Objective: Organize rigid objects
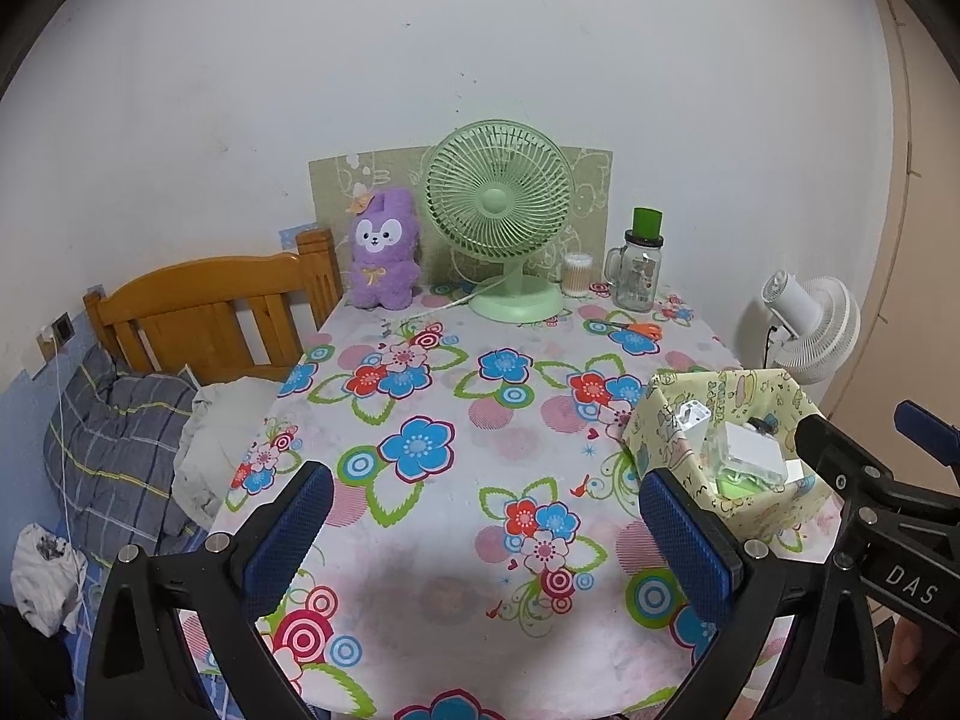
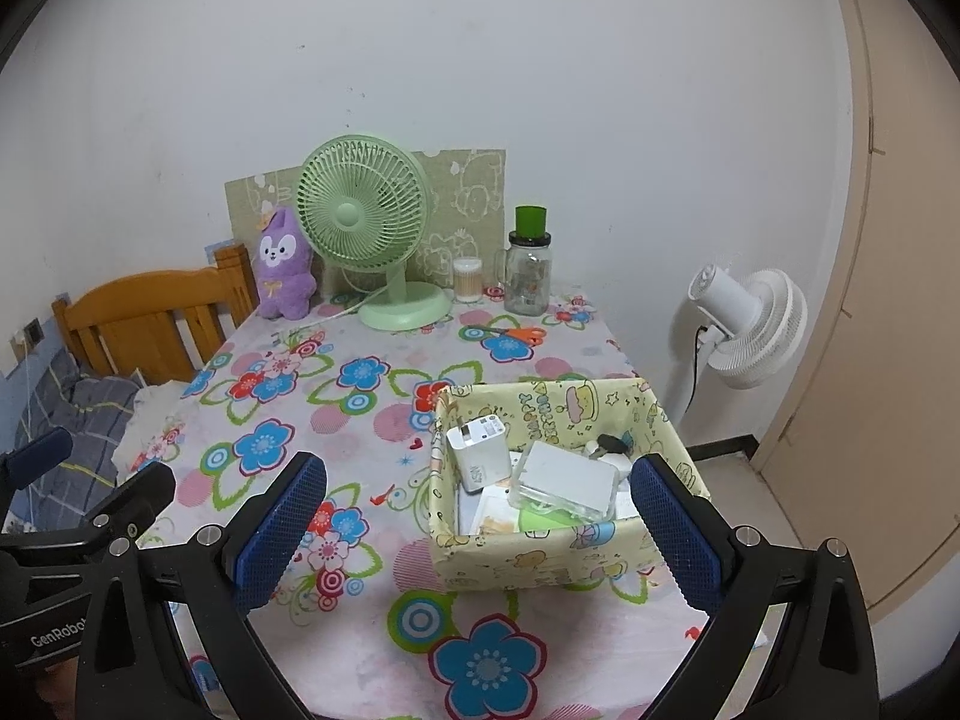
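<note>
A yellow cartoon-print box [image 2: 540, 564] stands on the flowered table at the right; it also shows in the left wrist view [image 1: 660, 414]. Inside lie a white charger [image 2: 480, 450], a white flat case [image 2: 570, 480], a dark small item [image 2: 609, 444] and papers. Orange-handled scissors [image 2: 510, 333] lie on the table behind it, also in the left wrist view [image 1: 630, 329]. My left gripper [image 1: 486, 516] is open and empty above the table's near middle. My right gripper [image 2: 480, 516] is open and empty, held in front of the box.
At the back stand a green desk fan [image 1: 501, 222], a purple plush [image 1: 384, 252], a cotton-swab tub [image 1: 577, 276] and a glass jar with a green lid [image 1: 639, 264]. A wooden bed headboard [image 1: 210, 312] is at left. A white floor fan [image 2: 750, 324] stands at right.
</note>
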Tool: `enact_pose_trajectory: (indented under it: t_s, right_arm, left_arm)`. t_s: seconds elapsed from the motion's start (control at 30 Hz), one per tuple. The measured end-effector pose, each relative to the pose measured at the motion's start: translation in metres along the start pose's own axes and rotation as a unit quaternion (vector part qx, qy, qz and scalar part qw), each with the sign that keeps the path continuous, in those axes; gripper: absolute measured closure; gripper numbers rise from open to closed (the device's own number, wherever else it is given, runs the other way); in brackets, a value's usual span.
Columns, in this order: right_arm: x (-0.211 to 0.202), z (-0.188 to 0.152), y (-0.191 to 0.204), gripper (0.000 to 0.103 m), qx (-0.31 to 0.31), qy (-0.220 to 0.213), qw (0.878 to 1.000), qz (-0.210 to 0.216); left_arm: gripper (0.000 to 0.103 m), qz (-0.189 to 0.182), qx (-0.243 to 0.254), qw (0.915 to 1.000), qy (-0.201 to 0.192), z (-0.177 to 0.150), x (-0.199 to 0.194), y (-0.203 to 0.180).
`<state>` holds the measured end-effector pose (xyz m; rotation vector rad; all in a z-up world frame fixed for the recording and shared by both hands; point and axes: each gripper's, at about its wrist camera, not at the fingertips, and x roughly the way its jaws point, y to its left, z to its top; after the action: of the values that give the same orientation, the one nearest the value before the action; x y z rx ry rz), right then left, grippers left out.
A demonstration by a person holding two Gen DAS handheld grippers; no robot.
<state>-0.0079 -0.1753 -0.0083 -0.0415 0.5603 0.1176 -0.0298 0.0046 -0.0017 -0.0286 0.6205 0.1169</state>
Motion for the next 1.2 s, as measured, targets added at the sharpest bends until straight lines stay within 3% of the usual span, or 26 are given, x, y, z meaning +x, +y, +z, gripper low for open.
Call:
enact_pose_trajectory:
  t_s: [1.2]
  right_arm:
    - [-0.011,0.002,0.003,0.0,-0.008,-0.043,0.999,-0.012]
  left_arm:
    - [0.0,0.001,-0.004,0.9999,-0.013,0.0,-0.002,-0.003]
